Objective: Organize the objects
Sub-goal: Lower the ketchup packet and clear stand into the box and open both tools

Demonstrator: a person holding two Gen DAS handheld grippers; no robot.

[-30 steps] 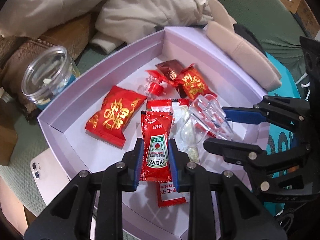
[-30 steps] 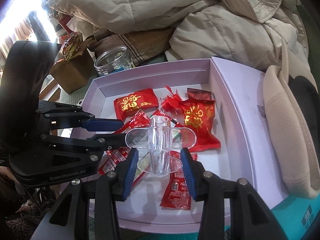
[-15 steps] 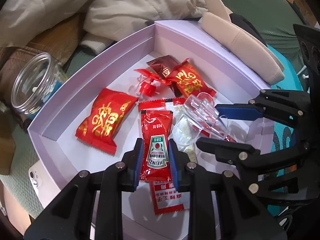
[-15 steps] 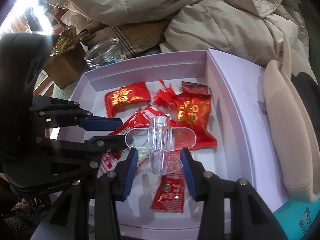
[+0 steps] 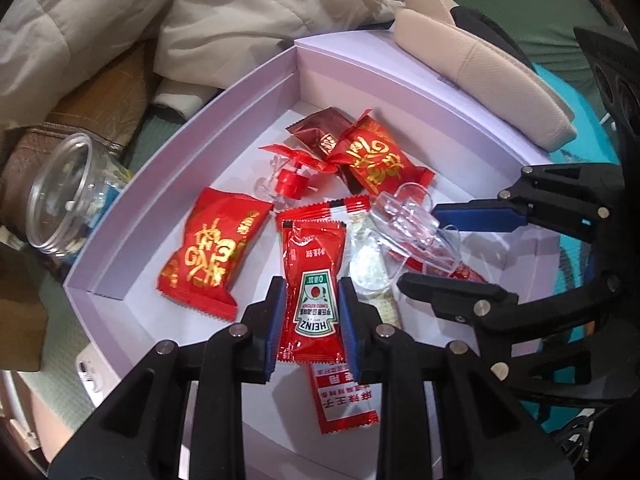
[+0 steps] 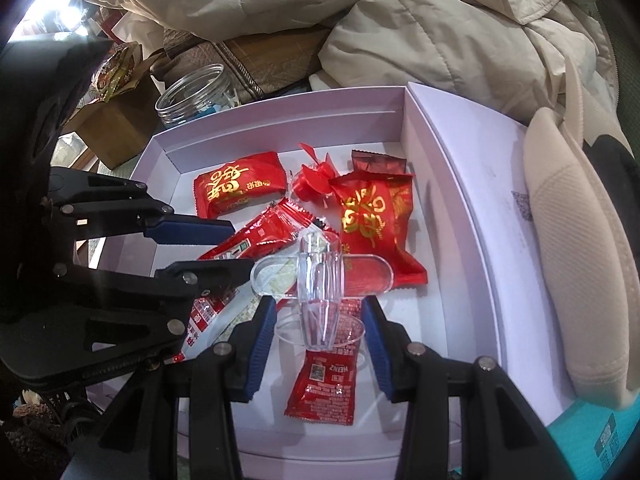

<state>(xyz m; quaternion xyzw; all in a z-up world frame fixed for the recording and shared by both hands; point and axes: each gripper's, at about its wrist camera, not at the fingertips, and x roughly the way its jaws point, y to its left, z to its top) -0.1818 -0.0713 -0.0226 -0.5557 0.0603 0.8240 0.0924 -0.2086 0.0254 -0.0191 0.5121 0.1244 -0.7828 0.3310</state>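
Note:
A shallow lilac box [image 5: 192, 148] holds red snack bags, sachets and a small red wrapped sweet [image 5: 290, 182]. My left gripper [image 5: 311, 292] is shut on a red Heinz ketchup packet [image 5: 312, 264], which hangs just above the box floor. The right wrist view shows the left gripper [image 6: 236, 248] at the left with the same ketchup packet [image 6: 260, 236]. My right gripper [image 6: 320, 308] is shut on a clear plastic piece [image 6: 320, 276] with a flat oval bar across it. That clear plastic piece [image 5: 412, 220] sits between the right gripper's [image 5: 420, 246] fingers over the box's right half.
Two gold-lettered red bags [image 5: 208, 256] [image 5: 372, 156], a dark sachet [image 5: 320, 132] and flat sachets [image 5: 344, 396] [image 6: 324, 384] lie in the box. A clear jar [image 5: 68, 196], a white phone [image 5: 92, 368], beige jackets [image 5: 240, 12] and a beige cushion [image 5: 480, 76] surround it.
The left gripper has rolled a little with the ketchup packet still in it, so the box and jar have swung in its view. The right gripper and its clear piece have barely moved.

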